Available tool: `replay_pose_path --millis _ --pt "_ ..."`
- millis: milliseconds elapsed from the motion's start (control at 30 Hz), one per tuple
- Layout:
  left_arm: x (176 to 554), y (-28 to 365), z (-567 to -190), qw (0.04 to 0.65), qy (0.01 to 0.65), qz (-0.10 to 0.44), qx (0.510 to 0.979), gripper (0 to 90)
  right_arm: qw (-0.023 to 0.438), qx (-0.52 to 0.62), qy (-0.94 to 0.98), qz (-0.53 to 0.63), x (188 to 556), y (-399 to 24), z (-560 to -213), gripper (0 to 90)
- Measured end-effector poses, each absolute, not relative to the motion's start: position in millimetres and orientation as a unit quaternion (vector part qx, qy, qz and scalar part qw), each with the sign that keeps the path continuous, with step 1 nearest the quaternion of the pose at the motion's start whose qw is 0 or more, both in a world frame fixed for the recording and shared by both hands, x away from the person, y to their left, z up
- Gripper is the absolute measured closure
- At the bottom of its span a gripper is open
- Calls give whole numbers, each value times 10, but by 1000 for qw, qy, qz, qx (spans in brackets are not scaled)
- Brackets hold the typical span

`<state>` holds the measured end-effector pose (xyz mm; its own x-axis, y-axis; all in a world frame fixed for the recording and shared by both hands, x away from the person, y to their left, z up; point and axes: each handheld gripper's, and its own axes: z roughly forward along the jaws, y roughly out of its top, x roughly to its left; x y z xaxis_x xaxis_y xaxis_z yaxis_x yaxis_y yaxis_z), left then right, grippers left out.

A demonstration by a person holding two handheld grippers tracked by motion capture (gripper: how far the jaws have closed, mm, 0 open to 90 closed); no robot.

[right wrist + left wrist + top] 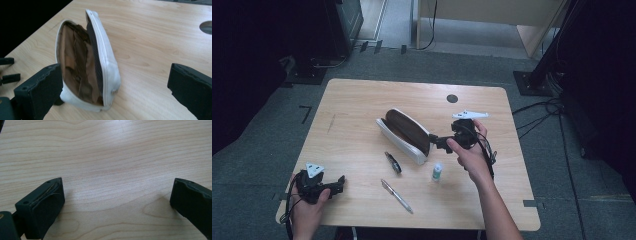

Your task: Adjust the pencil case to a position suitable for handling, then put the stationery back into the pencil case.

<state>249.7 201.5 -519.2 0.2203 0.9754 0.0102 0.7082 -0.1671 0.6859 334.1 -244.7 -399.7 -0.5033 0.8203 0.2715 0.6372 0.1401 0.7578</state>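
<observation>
Beside the unzipped white pencil case [406, 130], the right gripper [443, 142] stands wide open and empty, leaving its mouth gaping for pens.

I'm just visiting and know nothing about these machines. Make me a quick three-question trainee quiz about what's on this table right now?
1. True or false: the white pouch stands unzipped, its brown lining showing.
2. Which lies nearest the small bottle: A) the silver pen, B) the dark pen, C) the round table hole?
3. How do the right gripper's jaws stand?

Key
1. True.
2. B.
3. Wide open beside the pouch's end, holding nothing.
</observation>
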Motion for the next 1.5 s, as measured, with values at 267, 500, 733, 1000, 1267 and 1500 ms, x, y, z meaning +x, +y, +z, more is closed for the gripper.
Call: replay_pose_path --millis 267,500,733,1000,1267,1500 --pt "2497 2014 -5191 285 579 234 727 0 114 480 744 450 3066 -2489 -4015 121" --pt "2497 2012 -5192 286 580 234 726 0 121 480 738 458 2855 -2516 -4068 160" --pt "2497 2014 -5191 285 579 234 727 0 126 466 740 468 2669 -2489 -4134 358" --pt "2496 2014 -5191 285 579 234 727 0 119 460 745 469 2515 -2465 -4243 514" --pt "2496 2014 -5191 285 579 234 727 0 124 454 752 461 2431 -2437 -4369 537" --pt "2496 2013 -5191 286 579 234 727 0 147 451 760 444 2376 -2395 -4442 566"
